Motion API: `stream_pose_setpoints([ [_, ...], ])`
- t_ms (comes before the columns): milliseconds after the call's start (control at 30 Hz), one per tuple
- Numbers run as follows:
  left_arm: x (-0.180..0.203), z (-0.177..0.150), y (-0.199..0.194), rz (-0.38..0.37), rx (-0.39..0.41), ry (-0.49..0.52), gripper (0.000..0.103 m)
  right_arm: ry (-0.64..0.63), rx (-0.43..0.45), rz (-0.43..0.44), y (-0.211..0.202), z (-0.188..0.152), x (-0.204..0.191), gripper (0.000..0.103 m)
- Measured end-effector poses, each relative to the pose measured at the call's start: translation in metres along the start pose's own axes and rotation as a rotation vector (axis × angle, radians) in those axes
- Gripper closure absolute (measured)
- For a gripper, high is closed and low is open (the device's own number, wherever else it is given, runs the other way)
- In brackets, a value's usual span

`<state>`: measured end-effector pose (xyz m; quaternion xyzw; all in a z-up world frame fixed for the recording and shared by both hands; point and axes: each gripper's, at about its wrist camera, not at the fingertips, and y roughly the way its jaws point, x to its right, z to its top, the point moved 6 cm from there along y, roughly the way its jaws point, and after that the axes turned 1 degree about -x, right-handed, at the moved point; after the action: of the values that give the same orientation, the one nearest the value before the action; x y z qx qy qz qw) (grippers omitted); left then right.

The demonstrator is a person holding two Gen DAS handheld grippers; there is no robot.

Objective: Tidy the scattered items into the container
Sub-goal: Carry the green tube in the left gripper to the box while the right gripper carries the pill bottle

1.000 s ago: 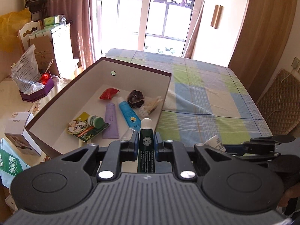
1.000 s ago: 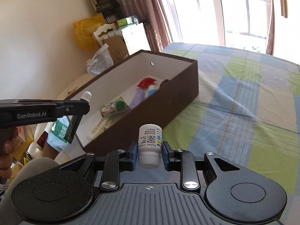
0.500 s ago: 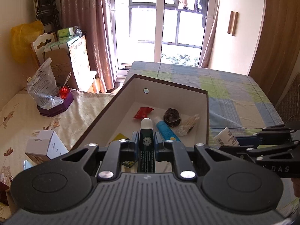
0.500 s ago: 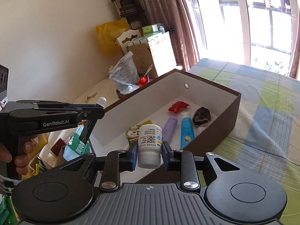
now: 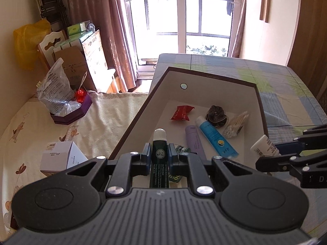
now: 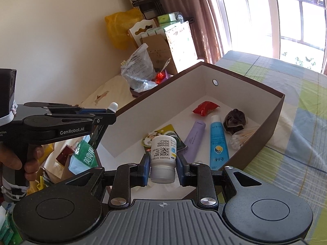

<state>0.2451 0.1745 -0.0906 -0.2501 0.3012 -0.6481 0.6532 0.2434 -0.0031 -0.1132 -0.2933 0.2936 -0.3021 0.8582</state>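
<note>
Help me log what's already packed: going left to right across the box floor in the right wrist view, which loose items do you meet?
Purple tube → blue tube → dark scrunchie → cotton swabs.

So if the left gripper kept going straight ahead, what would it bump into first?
Probably the white floor of the brown cardboard box, near the red packet; depth is unclear. The left gripper holds a dark green tube.

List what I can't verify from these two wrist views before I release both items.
- Left wrist view: green tube lower end hidden behind the left gripper.
- Right wrist view: box near wall and floor hidden behind white bottle and right gripper.
- Bottle print too small to read.
</note>
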Motion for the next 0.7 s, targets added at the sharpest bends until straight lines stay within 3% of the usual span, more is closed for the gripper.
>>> stream_pose_setpoints([
  [700, -0.022, -0.018, 0.064, -0.003, -0.207, 0.041, 0.09, 0.046, -0.077, -0.017, 0.049, 0.011, -0.007, 0.073],
])
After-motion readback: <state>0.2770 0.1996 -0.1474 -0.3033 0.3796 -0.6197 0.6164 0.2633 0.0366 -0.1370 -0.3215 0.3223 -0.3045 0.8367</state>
